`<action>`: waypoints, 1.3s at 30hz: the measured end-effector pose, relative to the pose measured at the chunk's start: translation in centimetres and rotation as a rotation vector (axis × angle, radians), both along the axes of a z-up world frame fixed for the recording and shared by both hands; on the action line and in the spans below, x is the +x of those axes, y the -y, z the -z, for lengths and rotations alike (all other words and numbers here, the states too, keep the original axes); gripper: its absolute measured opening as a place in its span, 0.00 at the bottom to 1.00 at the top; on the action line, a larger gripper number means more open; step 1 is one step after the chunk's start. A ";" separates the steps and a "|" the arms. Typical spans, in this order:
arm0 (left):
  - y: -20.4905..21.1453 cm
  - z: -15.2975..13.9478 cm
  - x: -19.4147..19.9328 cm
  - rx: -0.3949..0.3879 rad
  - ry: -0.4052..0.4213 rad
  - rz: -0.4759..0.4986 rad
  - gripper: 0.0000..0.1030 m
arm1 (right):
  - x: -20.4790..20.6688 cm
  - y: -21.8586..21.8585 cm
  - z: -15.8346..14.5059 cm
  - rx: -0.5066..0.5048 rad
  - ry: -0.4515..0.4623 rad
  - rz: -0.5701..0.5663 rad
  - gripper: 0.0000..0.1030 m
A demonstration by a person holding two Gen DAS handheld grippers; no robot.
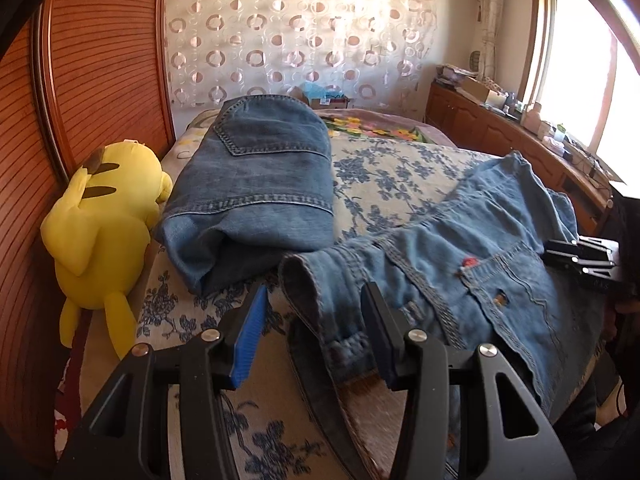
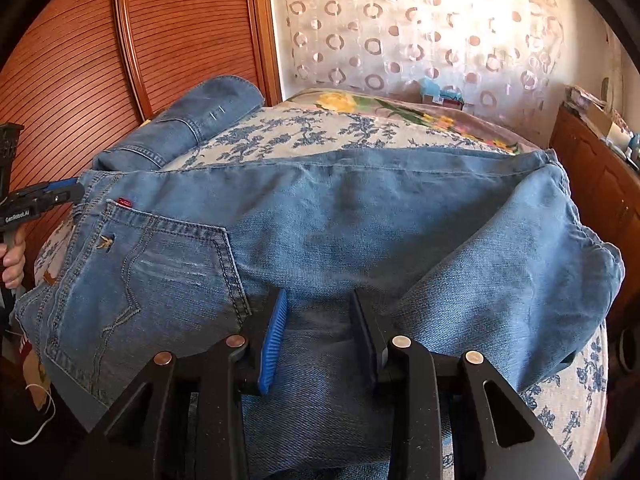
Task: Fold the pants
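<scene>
A pair of light blue jeans (image 2: 360,216) lies spread across the bed, back pocket (image 2: 160,280) up and one leg doubled over at the right (image 2: 520,272). In the left wrist view my left gripper (image 1: 316,292) stands open around the waistband corner (image 1: 312,280); its blue pads do not press the cloth. A dark belt (image 1: 320,392) trails from the waist. My right gripper (image 2: 318,300) is open low over the seat of the jeans, with denim lying between its fingers but not pinched. It also shows as the right gripper (image 1: 580,260) at the far side of the jeans.
A second, folded pair of jeans (image 1: 256,184) rests at the bed's far left beside a yellow plush toy (image 1: 100,232). The bed cover (image 1: 400,176) is blue-flowered. Ribbed wooden panels (image 1: 100,60) stand on the left, a cluttered wooden dresser (image 1: 500,120) on the right.
</scene>
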State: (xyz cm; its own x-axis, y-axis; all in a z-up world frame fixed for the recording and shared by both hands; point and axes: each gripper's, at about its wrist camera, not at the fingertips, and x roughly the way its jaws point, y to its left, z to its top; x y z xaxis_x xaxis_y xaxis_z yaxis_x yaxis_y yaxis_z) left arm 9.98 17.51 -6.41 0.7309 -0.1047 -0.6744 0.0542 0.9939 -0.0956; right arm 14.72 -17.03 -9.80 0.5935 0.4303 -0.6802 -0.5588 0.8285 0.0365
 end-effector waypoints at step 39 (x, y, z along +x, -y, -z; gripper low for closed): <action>1.4 -4.1 -1.4 0.021 0.135 0.014 0.41 | -1.2 8.4 -2.3 0.044 0.077 0.155 0.35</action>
